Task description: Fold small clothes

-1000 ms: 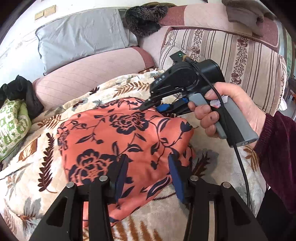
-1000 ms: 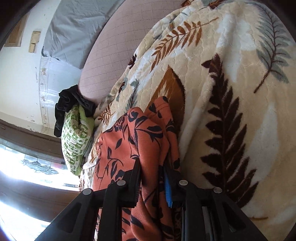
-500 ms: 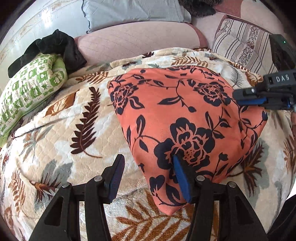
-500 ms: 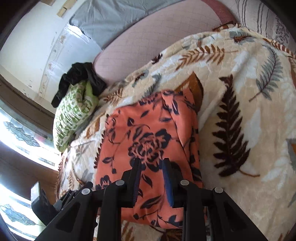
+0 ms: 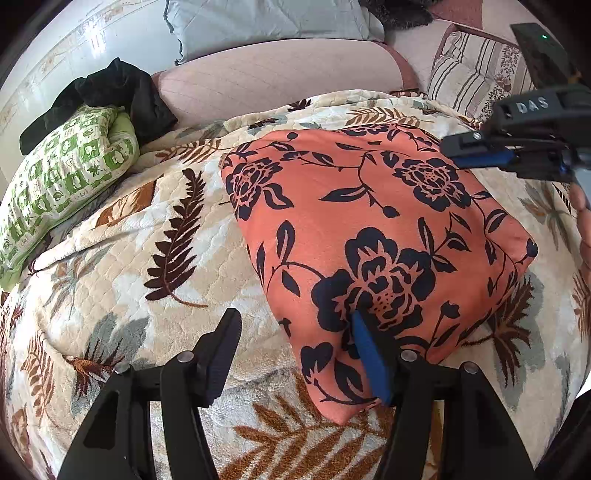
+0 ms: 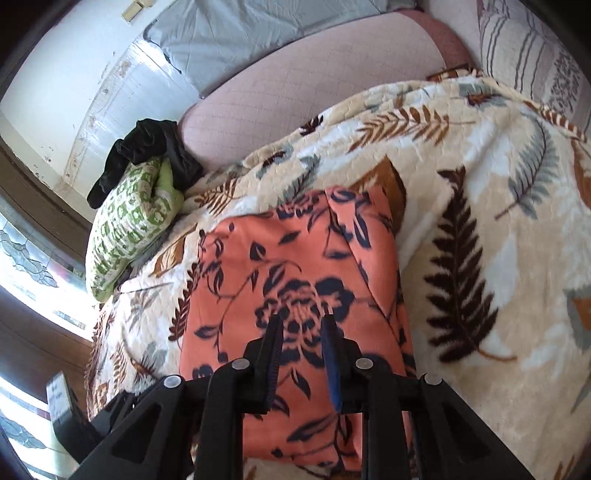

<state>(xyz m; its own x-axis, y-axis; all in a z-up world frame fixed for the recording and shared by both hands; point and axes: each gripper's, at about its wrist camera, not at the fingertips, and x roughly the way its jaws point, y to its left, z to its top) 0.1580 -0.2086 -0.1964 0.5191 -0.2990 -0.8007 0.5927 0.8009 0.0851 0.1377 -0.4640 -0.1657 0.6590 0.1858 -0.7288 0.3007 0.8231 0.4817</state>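
Note:
A folded orange garment with dark navy flowers (image 5: pixel 369 229) lies flat on the leaf-patterned blanket (image 5: pixel 155 251). It also shows in the right wrist view (image 6: pixel 295 280). My left gripper (image 5: pixel 295 332) is open and empty at the garment's near left corner, with its right finger over the cloth. My right gripper (image 6: pixel 301 332) is open by a small gap and empty, just above the garment's near part. It also shows in the left wrist view (image 5: pixel 476 151) at the garment's far right corner.
A green patterned folded cloth (image 5: pixel 59 181) with a black garment (image 5: pixel 110 92) on it lies at the far left. A pink sofa back (image 5: pixel 277 81), a grey cushion (image 5: pixel 258 18) and a striped cushion (image 5: pixel 469 77) stand behind.
My right gripper has let go of the orange garment and pulled back above it. My left gripper has drawn back and shifted left. The garment now lies flat and folded.

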